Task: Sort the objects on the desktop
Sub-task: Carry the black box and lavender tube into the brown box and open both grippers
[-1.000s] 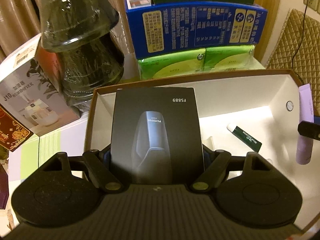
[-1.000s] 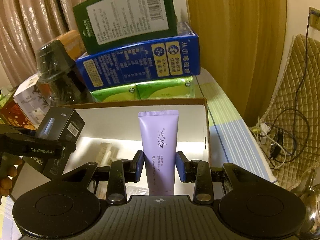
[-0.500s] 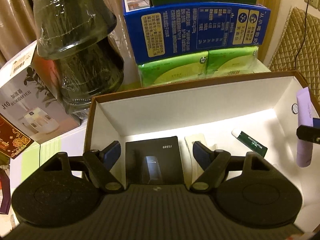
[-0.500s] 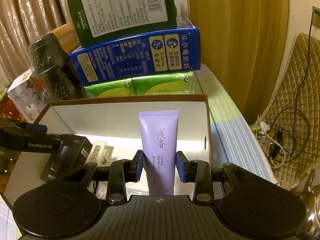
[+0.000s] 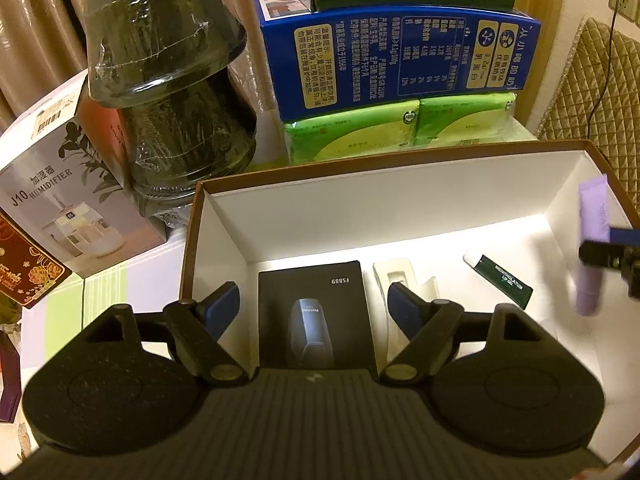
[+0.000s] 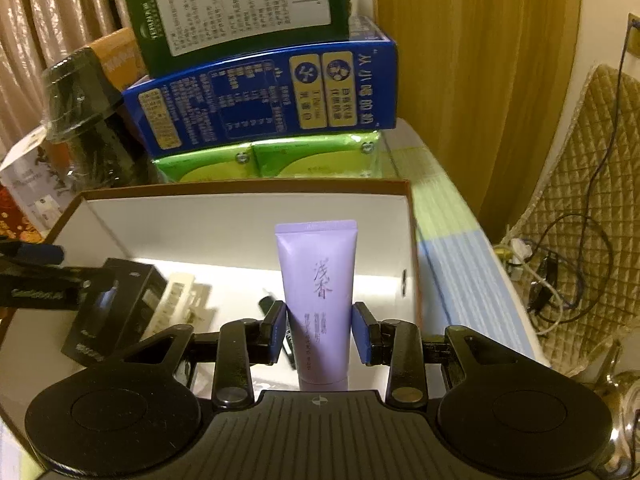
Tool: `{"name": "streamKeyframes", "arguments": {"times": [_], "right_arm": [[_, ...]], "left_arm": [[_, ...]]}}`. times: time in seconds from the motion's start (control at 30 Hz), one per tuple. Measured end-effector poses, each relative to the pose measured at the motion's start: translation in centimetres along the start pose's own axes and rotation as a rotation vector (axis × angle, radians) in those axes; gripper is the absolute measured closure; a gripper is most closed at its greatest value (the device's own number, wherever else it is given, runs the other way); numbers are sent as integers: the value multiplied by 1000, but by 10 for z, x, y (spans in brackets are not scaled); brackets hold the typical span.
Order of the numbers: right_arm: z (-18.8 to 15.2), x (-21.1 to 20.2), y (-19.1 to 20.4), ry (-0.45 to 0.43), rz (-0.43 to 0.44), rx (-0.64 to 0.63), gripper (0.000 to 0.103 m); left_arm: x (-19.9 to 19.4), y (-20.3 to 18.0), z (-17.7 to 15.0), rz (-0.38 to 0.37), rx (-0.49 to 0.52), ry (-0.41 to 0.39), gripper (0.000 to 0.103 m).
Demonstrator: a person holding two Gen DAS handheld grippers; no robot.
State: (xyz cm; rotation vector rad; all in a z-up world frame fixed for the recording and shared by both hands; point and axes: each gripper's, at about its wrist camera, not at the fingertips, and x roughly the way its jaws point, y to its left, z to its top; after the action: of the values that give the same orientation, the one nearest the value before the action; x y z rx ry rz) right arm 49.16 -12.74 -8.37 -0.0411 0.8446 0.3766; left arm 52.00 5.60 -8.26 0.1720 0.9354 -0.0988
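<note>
Left gripper point(image 5: 312, 300) spread wide above the black FS889 box point(image 5: 313, 312) lying flat in the white storage box point(image 5: 400, 208), evidently deposited there; right gripper point(image 6: 319, 330) clamps purple tube point(image 6: 318, 292) over it, likely next in.

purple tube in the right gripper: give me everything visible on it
The purple tube is a soft-looking lavender plastic squeeze tube with a flat crimped end pointing up and away from the camera and dark Chinese lettering down its front. Its cap end is hidden behind the gripper body. The right gripper is shut on its lower half, blue pads pressing both sides. It hangs upright over the open white-lined box, near the right wall.
</note>
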Motion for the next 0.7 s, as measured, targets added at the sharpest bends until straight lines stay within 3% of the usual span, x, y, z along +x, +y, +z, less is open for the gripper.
{"name": "streamKeyframes", "arguments": {"times": [0.17, 0.5, 0.7], "right_arm": [[5, -6, -5, -34, 18, 12, 68], [-3, -36, 4, -47, 97, -21, 23], [-13, -58, 11, -45, 127, -33, 7]], "left_arm": [[-7, -1, -4, -3, 9, -10, 21], [-38, -6, -18, -16, 36, -35, 11], [-61, -10, -28, -14, 36, -59, 5]]}}
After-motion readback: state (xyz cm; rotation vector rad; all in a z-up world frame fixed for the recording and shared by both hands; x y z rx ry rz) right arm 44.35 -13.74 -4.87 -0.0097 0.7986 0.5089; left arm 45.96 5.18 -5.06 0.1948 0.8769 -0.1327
